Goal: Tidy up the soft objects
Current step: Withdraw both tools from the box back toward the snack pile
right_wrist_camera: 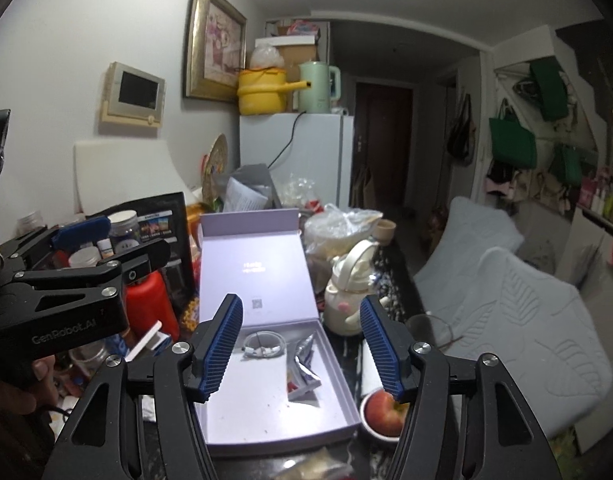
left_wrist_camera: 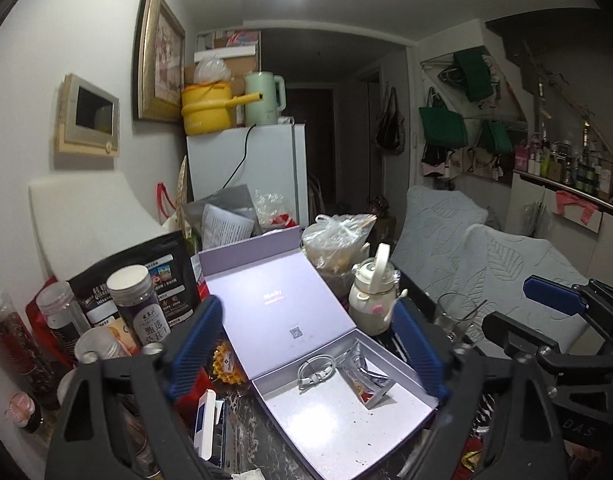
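Open box (right_wrist_camera: pixel 274 412) on table; cable (right_wrist_camera: pixel 263 345) and packet (right_wrist_camera: pixel 302 368) inside; bottle (right_wrist_camera: pixel 348 300) right; jars (left_wrist_camera: pixel 134 304) left.

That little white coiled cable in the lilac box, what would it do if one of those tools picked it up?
The white coiled cable would probably sag and dangle, being thin cord. It looks banded in the middle, so it likely stays bundled. It seems light and might slide across the box floor if nudged. Both tools are open now.
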`<act>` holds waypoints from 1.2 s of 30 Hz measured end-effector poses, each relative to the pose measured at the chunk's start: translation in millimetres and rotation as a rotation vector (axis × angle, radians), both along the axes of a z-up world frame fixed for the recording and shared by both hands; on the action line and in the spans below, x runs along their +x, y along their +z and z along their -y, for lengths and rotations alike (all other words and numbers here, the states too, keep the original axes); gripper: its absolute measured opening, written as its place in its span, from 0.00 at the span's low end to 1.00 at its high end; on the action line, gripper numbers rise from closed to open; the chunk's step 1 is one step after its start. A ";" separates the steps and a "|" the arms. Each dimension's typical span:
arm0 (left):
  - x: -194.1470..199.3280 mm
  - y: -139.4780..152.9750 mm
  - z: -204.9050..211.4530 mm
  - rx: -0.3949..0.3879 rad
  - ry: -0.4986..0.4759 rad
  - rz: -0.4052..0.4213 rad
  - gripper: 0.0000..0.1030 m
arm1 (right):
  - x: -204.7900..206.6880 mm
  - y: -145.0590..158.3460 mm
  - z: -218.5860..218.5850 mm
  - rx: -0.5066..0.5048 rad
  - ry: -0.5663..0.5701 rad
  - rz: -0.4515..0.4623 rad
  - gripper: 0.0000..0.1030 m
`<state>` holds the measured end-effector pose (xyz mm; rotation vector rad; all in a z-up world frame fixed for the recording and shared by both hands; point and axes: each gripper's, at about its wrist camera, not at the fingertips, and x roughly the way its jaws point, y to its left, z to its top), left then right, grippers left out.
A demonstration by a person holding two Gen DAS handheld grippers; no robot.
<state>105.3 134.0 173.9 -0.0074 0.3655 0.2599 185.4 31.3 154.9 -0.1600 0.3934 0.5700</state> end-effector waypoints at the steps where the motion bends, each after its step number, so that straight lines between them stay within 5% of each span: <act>1: -5.6 2.1 2.9 0.004 -0.002 0.009 0.94 | -6.2 2.3 2.7 -0.001 -0.005 0.006 0.64; 9: -46.2 4.9 25.4 0.005 -0.058 0.025 0.98 | -48.8 5.1 27.5 -0.004 -0.037 0.033 0.76; 16: -71.1 -10.4 42.5 -0.015 -0.097 0.012 0.99 | -83.3 -7.2 50.3 0.002 -0.076 0.032 0.78; 36: -81.7 -93.0 87.7 -0.059 -0.302 -0.169 0.99 | -140.3 -90.2 103.2 0.006 -0.207 -0.106 0.80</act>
